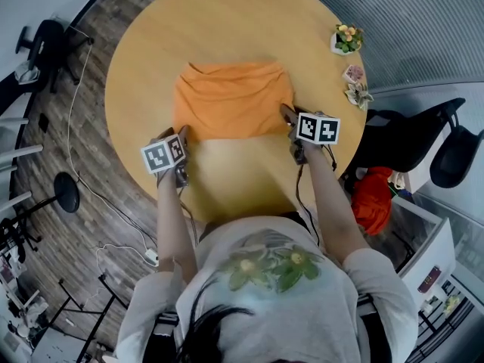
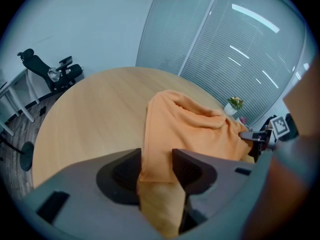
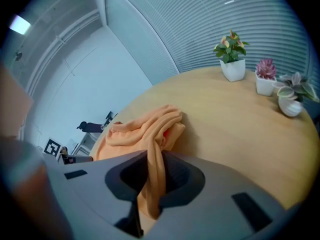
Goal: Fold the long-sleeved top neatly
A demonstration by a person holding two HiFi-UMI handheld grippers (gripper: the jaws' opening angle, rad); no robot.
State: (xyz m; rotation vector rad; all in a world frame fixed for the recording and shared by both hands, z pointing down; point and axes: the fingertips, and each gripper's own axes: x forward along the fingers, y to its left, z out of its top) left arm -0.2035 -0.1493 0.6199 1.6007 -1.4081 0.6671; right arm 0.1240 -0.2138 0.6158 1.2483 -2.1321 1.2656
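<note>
The orange long-sleeved top [image 1: 233,100] lies folded into a rough rectangle on the round wooden table [image 1: 227,21]. My left gripper [image 1: 181,134] is at its near left corner, and in the left gripper view the cloth [image 2: 190,129] fills the gap between the jaws of that gripper [image 2: 156,164], which is shut on the corner. At the near right corner, my right gripper [image 1: 288,116] is shut on a thin bunched fold of the top [image 3: 135,129]; the right gripper view shows the jaws of that gripper [image 3: 156,173] pinching that fold. The right gripper [image 2: 257,139] also shows across the cloth in the left gripper view.
A potted plant [image 1: 347,39] and two smaller pots [image 1: 356,85] stand at the table's right edge, also seen as pots [image 3: 266,76] in the right gripper view. A black chair [image 1: 423,138] and an orange-red bundle [image 1: 374,195] sit right of the table. Another office chair [image 1: 41,40] stands far left.
</note>
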